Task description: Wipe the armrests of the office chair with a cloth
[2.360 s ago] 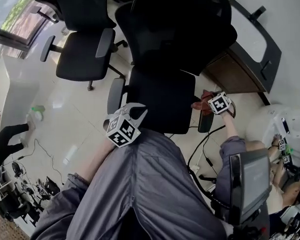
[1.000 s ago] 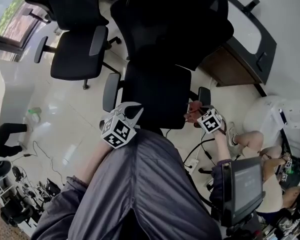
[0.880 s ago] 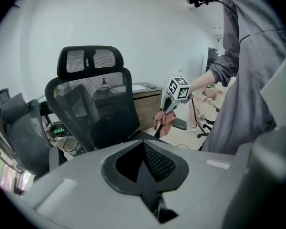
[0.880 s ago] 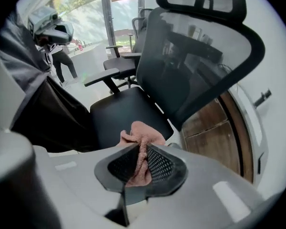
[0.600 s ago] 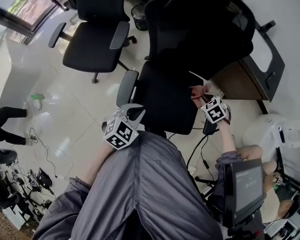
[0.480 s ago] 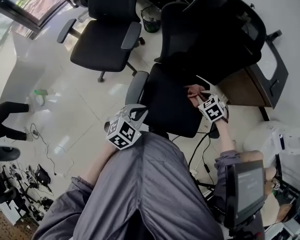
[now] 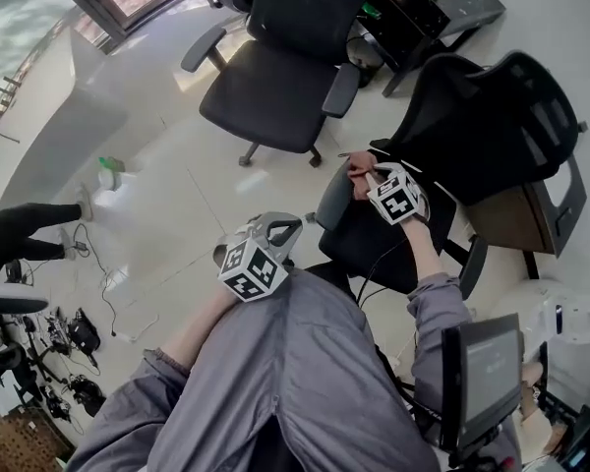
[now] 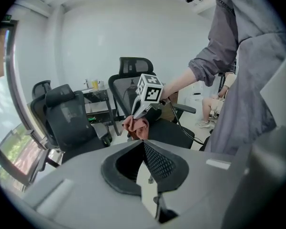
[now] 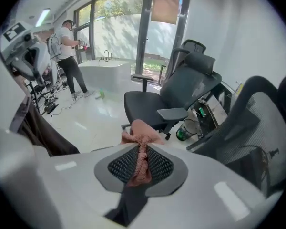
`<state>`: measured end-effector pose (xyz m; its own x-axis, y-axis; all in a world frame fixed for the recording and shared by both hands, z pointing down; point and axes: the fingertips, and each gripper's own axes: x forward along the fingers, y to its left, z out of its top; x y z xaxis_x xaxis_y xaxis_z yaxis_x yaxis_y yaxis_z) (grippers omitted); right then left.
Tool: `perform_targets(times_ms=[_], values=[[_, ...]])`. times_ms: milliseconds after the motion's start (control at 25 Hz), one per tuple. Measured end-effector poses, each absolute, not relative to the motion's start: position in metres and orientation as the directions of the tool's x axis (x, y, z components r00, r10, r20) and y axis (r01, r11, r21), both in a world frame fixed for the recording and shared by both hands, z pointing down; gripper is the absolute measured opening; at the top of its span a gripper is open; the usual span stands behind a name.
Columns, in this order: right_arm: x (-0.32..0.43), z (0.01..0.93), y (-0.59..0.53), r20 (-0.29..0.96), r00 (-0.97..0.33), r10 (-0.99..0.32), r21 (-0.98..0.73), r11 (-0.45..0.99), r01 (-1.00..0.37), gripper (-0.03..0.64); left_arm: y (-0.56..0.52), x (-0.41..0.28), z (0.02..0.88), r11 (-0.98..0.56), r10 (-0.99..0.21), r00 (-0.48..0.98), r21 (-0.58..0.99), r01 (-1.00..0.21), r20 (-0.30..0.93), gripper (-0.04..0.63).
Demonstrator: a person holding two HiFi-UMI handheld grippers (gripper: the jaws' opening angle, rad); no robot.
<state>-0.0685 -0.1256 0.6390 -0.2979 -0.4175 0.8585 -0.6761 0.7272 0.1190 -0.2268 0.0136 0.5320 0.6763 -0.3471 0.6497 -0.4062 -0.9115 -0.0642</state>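
The black office chair (image 7: 492, 126) with a mesh back stands to my right in the head view. My right gripper (image 7: 362, 168) is shut on a bunched pink cloth (image 7: 357, 165) above the far end of the chair's grey left armrest (image 7: 332, 197); whether the cloth touches it I cannot tell. The right gripper view shows the cloth (image 9: 140, 130) pinched between both mesh pads (image 9: 157, 163). The other armrest (image 7: 472, 262) lies at the seat's right. My left gripper (image 7: 287, 226) hangs shut and empty near my waist, left of the chair, and looks at the cloth (image 8: 136, 126).
A second black chair (image 7: 275, 77) stands beyond, near a dark desk (image 7: 433, 8) with clutter. A brown cabinet (image 7: 516, 226) is behind the mesh chair. A green bottle (image 7: 106, 173), cables (image 7: 79, 332) and a person's leg (image 7: 29, 229) are on the white floor at left.
My right gripper carried the cloth from the chair's right armrest across the seat to its left armrest. The left gripper shifted along with my body, and the head view swung.
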Motion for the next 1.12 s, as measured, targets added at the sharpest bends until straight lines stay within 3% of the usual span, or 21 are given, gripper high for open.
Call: perform_targets(times_ms=[200, 400, 640, 1120], values=[[-0.082, 0.703, -0.139, 0.922, -0.153, -0.356, 0.151, 0.693, -0.705, 0.051, 0.014, -0.275, 0.535, -0.902, -0.349, 0.661, -0.049, -0.428, 0.665, 0.017], [-0.099, 0.745, -0.127, 0.952, -0.103, -0.289, 0.155, 0.743, -0.651, 0.05, 0.008, -0.311, 0.537, -0.895, -0.355, 0.638, -0.05, -0.444, 0.683, 0.017], [-0.131, 0.775, -0.07, 0.968, -0.175, -0.182, 0.043, 0.802, -0.595, 0.05, -0.001, -0.323, 0.542, -0.894, -0.348, 0.625, -0.047, -0.446, 0.699, 0.017], [-0.208, 0.757, 0.049, 0.939, -0.342, -0.039, -0.072, 0.95, -0.305, 0.049, -0.016, -0.275, 0.542, -0.924, -0.302, 0.662, -0.04, -0.38, 0.686, 0.017]])
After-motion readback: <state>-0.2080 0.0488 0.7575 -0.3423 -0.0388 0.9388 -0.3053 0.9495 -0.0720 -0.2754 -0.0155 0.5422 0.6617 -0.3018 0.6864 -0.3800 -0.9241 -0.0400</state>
